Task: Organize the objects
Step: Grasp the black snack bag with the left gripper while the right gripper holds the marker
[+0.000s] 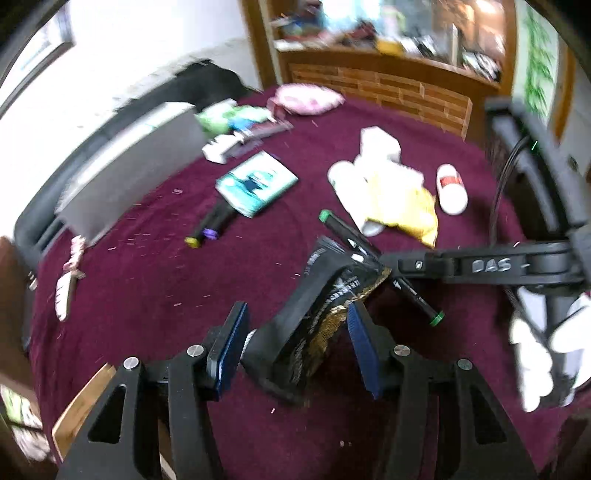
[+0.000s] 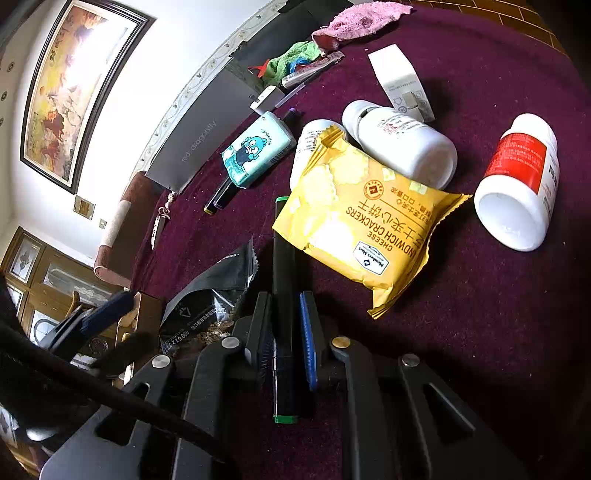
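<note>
My right gripper [image 2: 282,332] is shut on a black marker with green ends [image 2: 283,280]; the marker also shows in the left wrist view [image 1: 384,266], held by the right gripper's finger [image 1: 458,266]. My left gripper [image 1: 295,328] is open around a black and gold snack packet [image 1: 325,314]; its pads stand apart from the packet's sides. The packet also shows in the right wrist view [image 2: 210,295]. A yellow cheese cracker pack [image 2: 365,225] lies on the maroon tablecloth [image 2: 480,314] just beyond the marker's tip.
White pill bottles [image 2: 406,144], a red-labelled bottle [image 2: 521,181], a teal tissue pack [image 2: 255,151], two dark markers [image 1: 210,225], a grey box [image 2: 207,136], a pink cloth [image 2: 362,20], a green cloth [image 2: 291,59] and a keychain [image 1: 68,280] lie on the table.
</note>
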Motion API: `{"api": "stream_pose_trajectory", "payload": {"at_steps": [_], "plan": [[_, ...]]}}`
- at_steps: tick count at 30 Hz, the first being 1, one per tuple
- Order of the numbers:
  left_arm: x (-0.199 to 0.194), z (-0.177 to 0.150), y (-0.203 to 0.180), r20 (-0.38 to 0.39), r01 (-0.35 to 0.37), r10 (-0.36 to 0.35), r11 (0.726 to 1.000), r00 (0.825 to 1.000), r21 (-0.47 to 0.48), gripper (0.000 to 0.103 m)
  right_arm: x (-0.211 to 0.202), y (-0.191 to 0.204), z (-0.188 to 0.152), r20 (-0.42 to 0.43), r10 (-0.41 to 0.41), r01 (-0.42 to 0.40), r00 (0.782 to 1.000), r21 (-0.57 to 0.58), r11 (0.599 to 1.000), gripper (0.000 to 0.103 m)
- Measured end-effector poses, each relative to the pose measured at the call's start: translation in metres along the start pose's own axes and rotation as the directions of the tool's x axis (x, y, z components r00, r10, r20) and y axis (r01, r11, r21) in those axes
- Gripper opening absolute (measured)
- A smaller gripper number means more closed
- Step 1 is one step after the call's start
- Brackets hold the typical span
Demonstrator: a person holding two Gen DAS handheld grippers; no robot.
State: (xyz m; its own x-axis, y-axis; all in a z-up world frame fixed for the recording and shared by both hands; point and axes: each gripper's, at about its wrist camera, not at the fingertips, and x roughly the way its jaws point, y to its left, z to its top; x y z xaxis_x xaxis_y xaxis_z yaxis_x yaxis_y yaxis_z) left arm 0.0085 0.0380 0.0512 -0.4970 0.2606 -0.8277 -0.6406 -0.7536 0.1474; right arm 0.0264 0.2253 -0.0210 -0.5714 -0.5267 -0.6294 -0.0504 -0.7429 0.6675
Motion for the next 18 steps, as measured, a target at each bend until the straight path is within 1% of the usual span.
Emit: {"api": "stream_pose_trajectory", "payload": {"at_steps": [3, 5, 6, 7, 8, 9, 10, 12, 16, 18], "plan": [[0.029, 0.006, -0.007, -0.051, 0.005, -0.002, 0.999, 0.999, 0.04, 0.048, 0.0, 0.0, 0.0, 0.0, 0.001, -0.001, 1.0, 0.001, 1.0, 0.013], [0.047, 0.007, -0.015, -0.076, -0.021, 0.026, 0.998, 0.997, 0.057, 0.049, 0.001, -0.001, 0.002, 0.0, 0.004, -0.004, 1.0, 0.003, 1.0, 0.013], [0.05, 0.006, -0.018, -0.068, -0.007, 0.01, 0.999, 0.998, 0.04, 0.046, 0.001, -0.001, 0.002, 0.0, 0.005, -0.005, 1.0, 0.003, 1.0, 0.013], [0.049, 0.006, -0.019, -0.066, 0.001, 0.0, 1.0, 0.998, 0.019, 0.039, 0.001, -0.001, 0.002, 0.001, 0.006, -0.006, 1.0, 0.004, 1.0, 0.013], [0.047, 0.005, -0.019, -0.07, 0.01, -0.01, 1.0, 0.997, -0.007, 0.037, 0.002, -0.001, 0.002, 0.001, 0.008, -0.008, 1.0, 0.004, 1.0, 0.013], [0.044, 0.003, -0.018, -0.065, 0.015, -0.017, 0.999, 0.998, -0.036, 0.029, 0.002, -0.001, 0.003, 0.002, 0.009, -0.009, 1.0, 0.004, 1.0, 0.013], [0.037, 0.0, -0.014, -0.05, 0.027, -0.031, 0.997, 0.998, -0.074, 0.024, 0.002, -0.002, 0.003, 0.003, 0.01, -0.01, 1.0, 0.005, 1.0, 0.013], [0.018, -0.01, -0.003, -0.016, 0.071, -0.074, 0.983, 0.997, -0.169, 0.017, 0.002, -0.001, 0.003, 0.005, 0.009, -0.009, 1.0, 0.001, 1.0, 0.013], [-0.034, -0.04, 0.013, 0.088, 0.108, -0.086, 0.95, 0.992, -0.292, 0.011, 0.003, 0.0, 0.003, 0.01, 0.002, -0.002, 1.0, -0.011, 1.0, 0.013], [-0.053, -0.056, 0.018, 0.127, 0.119, -0.08, 0.934, 0.989, -0.338, 0.011, 0.003, 0.0, 0.003, 0.013, 0.0, 0.0, 1.0, -0.016, 1.0, 0.013]]}}
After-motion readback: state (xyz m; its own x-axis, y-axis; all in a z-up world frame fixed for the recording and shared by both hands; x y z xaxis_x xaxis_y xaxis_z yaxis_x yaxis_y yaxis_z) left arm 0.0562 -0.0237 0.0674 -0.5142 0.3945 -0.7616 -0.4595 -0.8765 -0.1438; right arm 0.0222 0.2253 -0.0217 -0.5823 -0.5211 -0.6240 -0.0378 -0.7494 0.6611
